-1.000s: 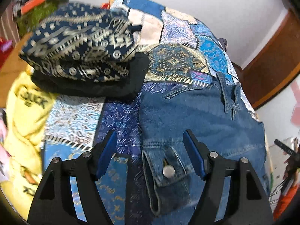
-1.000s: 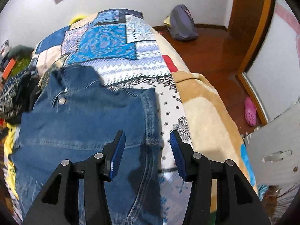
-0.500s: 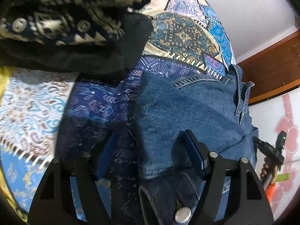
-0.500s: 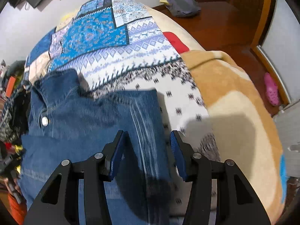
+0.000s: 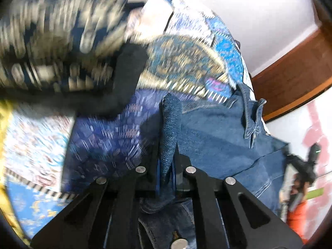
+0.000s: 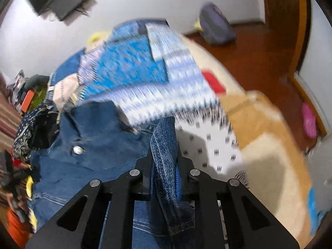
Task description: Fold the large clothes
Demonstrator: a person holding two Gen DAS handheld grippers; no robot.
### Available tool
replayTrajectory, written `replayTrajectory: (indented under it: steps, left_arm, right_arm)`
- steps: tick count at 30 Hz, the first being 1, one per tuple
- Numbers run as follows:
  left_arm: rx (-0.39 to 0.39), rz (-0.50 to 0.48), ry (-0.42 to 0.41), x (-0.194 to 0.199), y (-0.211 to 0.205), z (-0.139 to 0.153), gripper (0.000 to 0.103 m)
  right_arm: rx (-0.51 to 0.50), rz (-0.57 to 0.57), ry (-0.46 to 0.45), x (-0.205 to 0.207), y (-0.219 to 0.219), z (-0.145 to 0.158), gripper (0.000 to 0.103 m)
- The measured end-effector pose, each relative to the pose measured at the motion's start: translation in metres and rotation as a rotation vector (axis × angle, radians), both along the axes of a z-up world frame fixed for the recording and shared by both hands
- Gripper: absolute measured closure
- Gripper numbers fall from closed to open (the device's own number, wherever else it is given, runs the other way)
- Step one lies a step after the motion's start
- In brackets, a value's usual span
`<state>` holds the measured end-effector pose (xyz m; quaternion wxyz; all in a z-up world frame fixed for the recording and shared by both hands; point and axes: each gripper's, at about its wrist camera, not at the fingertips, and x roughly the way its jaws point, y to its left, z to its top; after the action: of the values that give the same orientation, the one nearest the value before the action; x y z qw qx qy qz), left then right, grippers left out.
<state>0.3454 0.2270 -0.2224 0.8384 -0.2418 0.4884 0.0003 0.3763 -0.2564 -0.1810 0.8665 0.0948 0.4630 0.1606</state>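
Observation:
A blue denim jacket (image 5: 217, 137) lies on the patchwork bedspread (image 5: 182, 66). My left gripper (image 5: 167, 166) is shut on the jacket's left edge, and a fold of denim stands up between its jaws. My right gripper (image 6: 165, 170) is shut on the jacket's right edge (image 6: 165, 145), with a strip of denim pinched upright. The jacket's collar and a metal button (image 6: 77, 149) show in the right wrist view (image 6: 93, 137). Both views are blurred by motion.
A stack of folded clothes, navy patterned on black (image 5: 62, 51), sits at the left of the bed. A yellow garment (image 5: 4, 124) lies at the left edge. A purple bag (image 6: 215, 29) rests on the wooden floor; a pink slipper (image 6: 309, 120) lies at the right.
Both grippers were open over the jacket's edges. Both have shut on the denim, and the pinched edges have lifted. The views now swing and blur.

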Motion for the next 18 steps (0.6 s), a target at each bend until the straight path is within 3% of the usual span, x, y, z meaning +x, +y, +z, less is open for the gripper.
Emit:
replayTrajectory:
  steps: [3,7,11,14,18]
  left_arm:
    - [0.179,-0.022,-0.075,0.006,-0.022,0.046,0.096]
    - [0.246,-0.046,-0.158,0.021,-0.043,0.097,0.096]
    - [0.332,-0.061,-0.235,0.045,-0.060,0.136,0.096]
    - [0.395,-0.071,-0.233,0.073,-0.067,0.136,0.096]
    - [0.411,-0.059,-0.185,0.102,-0.058,0.113,0.096]
  right_arm:
    - [-0.054,0.013,-0.111,-0.005,0.009,0.041,0.090]
    - [-0.057,0.023,-0.211,0.007,0.022,0.085,0.090]
    - [-0.079,0.007,-0.280,0.030,0.037,0.109,0.090]
    - [-0.094,-0.016,-0.274,0.050,0.044,0.102,0.090]
    - [-0.192,-0.028,-0.251,0.079,0.060,0.072,0.090]
